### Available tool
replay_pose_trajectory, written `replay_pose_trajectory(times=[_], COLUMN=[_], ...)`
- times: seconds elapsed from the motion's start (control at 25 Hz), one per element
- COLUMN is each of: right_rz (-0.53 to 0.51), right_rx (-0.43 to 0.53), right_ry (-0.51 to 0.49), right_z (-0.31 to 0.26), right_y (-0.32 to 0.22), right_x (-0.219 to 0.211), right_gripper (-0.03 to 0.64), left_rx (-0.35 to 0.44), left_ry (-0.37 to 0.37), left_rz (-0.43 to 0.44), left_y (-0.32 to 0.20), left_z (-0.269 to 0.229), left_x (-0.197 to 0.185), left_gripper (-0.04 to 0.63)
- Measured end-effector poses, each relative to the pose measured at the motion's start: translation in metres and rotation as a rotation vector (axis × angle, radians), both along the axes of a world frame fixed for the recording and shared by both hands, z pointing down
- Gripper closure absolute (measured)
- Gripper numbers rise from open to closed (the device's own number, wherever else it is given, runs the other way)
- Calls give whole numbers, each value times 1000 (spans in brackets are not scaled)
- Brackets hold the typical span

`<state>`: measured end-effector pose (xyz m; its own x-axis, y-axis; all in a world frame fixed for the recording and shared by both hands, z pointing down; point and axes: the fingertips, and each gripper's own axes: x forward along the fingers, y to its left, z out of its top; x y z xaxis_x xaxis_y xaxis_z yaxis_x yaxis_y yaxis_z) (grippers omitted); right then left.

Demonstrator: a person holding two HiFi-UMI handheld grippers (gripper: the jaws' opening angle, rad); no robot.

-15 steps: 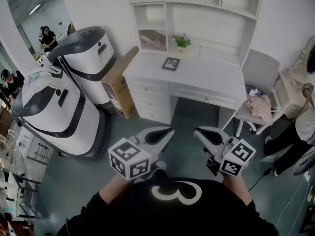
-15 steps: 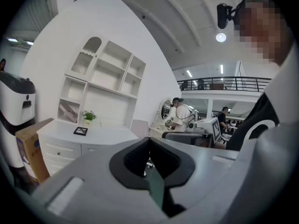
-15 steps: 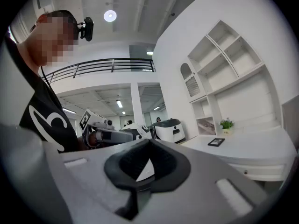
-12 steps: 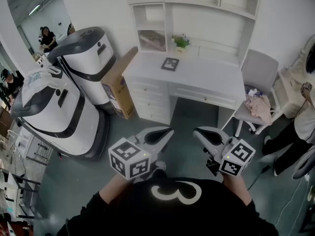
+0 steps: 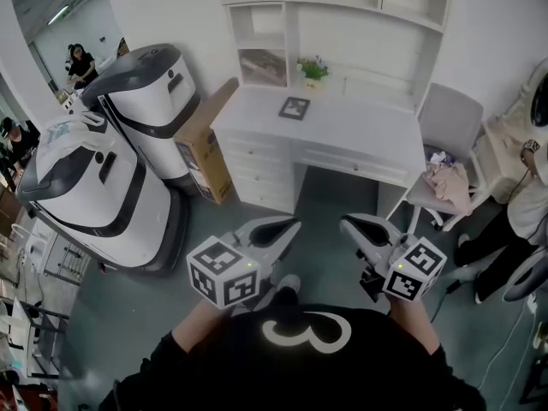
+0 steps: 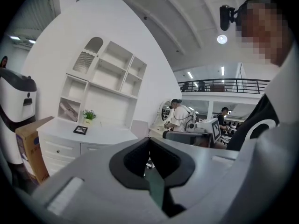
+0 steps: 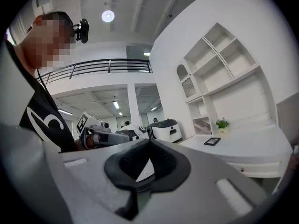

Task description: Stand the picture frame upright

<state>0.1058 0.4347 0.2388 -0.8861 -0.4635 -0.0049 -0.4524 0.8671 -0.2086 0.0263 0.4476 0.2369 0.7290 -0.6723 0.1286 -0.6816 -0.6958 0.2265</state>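
Note:
A small black picture frame lies flat on the white desk far ahead, near a potted plant. The frame also shows in the left gripper view and in the right gripper view. My left gripper is held close to my body, over the floor and well short of the desk, jaws shut with nothing in them. My right gripper hovers beside it, also shut and empty. Both point roughly level toward the desk.
A shelf hutch tops the desk. A grey chair with clothes stands at the desk's right. A cardboard box and two large white machines stand left. A person stands at the far right.
The view has shifted slightly: the desk and frame sit a touch higher, and both grippers have edged a little toward the desk. The jaws stay shut.

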Motion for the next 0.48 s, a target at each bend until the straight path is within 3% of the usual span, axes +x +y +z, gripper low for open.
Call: replay_pose_trajectory(times=[0.24, 0.48], right_rz=[5, 28], right_rx=[-44, -101], right_ry=[29, 30], right_z=[19, 34], right_y=[-20, -75], right_x=[-7, -9], right_gripper=[614, 614], left_rx=[-29, -73], left_ry=[14, 8], left_rz=[-11, -4], left_y=[-24, -79], left_z=[11, 28], left_x=[-11, -16], left_gripper=[586, 586])
